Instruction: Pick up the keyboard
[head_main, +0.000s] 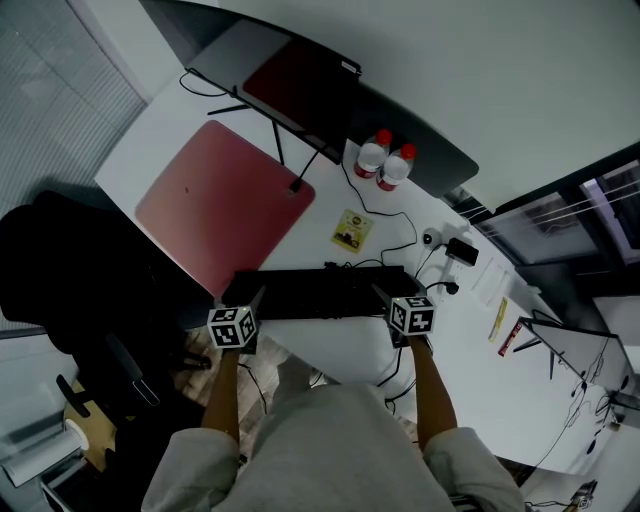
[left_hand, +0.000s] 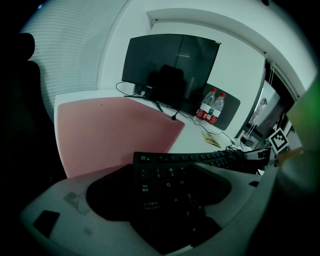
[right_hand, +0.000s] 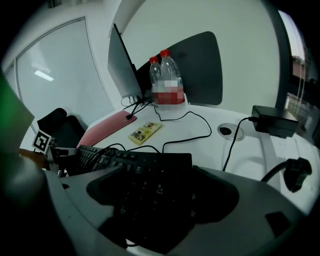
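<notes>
- The keyboard (head_main: 320, 293) lies along the desk's (head_main: 470, 370) 6 o'clock edge — the left gripper (head_main: 252, 300) and right gripper (head_main: 388, 295) are clenched on its two ends.
- A cable (right_hand: 191, 139) trailing toward 12 o'clock could be snagged, and one end tugged loose.
- The lower jaws are hidden beneath the keys — clearance from the desk cannot be told.

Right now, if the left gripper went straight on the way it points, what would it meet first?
The keyboard: its left end sits between the jaws of the left gripper. Beyond it lies the pink mat, though depth is unclear.
</notes>
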